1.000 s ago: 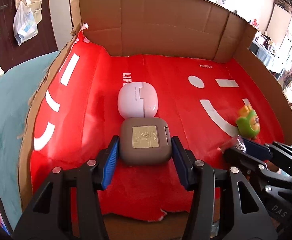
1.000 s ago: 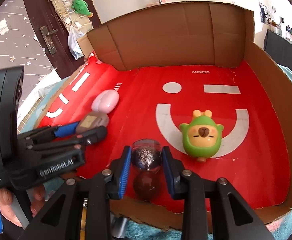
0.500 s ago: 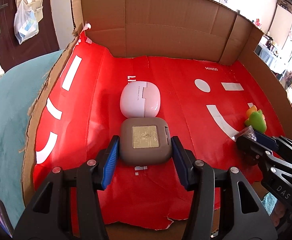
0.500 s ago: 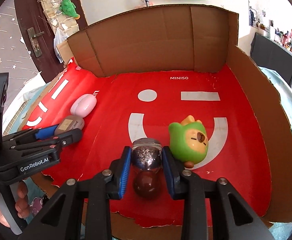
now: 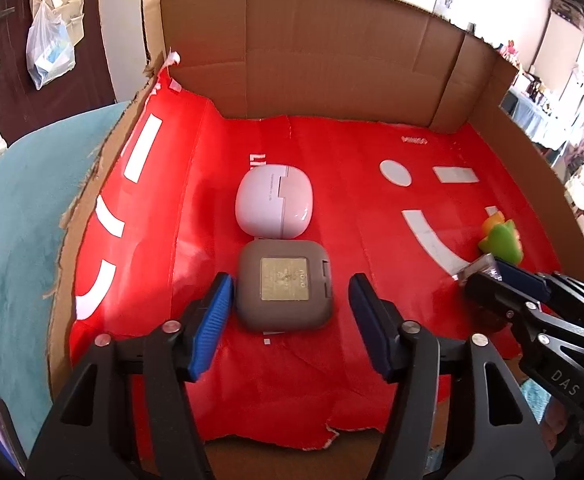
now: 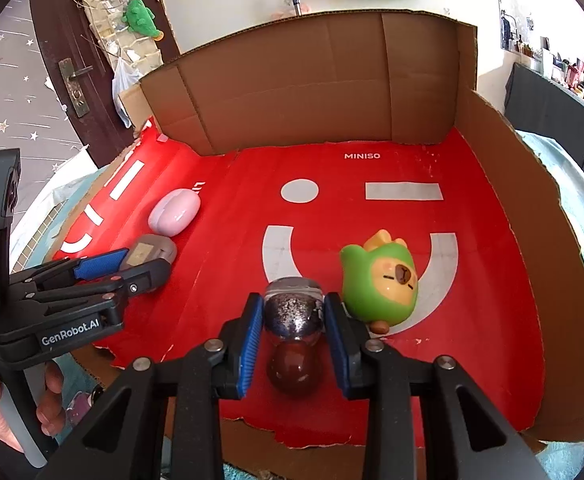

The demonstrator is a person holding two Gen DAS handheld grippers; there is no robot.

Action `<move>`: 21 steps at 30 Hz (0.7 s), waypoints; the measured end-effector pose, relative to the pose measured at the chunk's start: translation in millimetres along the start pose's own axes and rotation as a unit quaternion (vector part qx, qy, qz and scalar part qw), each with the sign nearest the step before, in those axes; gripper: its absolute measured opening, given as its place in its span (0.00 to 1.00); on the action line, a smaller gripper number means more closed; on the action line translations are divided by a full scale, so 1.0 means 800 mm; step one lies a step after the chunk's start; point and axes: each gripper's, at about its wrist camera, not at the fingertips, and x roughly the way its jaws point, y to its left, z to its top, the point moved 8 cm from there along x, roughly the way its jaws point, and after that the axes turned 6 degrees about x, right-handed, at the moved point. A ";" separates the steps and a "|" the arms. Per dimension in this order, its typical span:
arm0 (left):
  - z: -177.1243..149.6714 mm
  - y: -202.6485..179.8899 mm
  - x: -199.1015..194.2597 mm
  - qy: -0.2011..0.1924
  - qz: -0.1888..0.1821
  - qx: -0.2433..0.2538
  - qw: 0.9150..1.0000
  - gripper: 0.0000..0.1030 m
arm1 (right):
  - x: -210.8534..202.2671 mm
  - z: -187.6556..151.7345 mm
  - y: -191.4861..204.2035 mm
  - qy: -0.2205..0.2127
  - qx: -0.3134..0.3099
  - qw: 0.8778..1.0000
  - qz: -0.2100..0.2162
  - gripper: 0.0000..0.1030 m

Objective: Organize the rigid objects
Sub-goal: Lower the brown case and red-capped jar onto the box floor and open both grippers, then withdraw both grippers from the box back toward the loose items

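Now the left hand-held gripper (image 5: 288, 312) has just been opening: its blue pads stand clear on both sides of one flat taupe rounded-square plastic case (image 5: 284, 289), which lies label-up on the red printed liner (image 5: 347, 184) of the open cardboard box (image 5: 331, 68). One glossy pale-pink rounded-square case (image 5: 274, 201) lies flat just behind the taupe case, touching or nearly so, its hinge seam running away from the camera. The right hand-held gripper (image 6: 292, 320) is closed on one clear glittery bottle with a dark rounded end (image 6: 293, 312), its long axis pointing into the box. One green capybara figurine (image 6: 379, 280) lies tilted just right of that bottle, face upward.
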 end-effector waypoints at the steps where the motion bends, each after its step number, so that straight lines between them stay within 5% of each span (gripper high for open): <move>1: 0.000 0.001 -0.005 -0.006 0.004 -0.001 1.000 0.57 | -0.003 0.000 0.000 -0.002 0.001 1.000 0.002 0.34; 14: -0.011 -0.008 -0.043 -0.034 0.018 0.010 0.999 0.76 | -0.051 -0.001 0.009 -0.035 0.004 0.999 0.022 0.59; 17: -0.014 -0.012 -0.057 -0.046 0.028 0.016 0.998 0.89 | -0.066 -0.002 0.011 -0.046 0.003 0.999 0.028 0.65; 21: -0.019 -0.016 -0.074 -0.059 0.026 0.017 0.998 0.91 | -0.086 -0.002 0.013 -0.059 0.002 0.998 0.036 0.72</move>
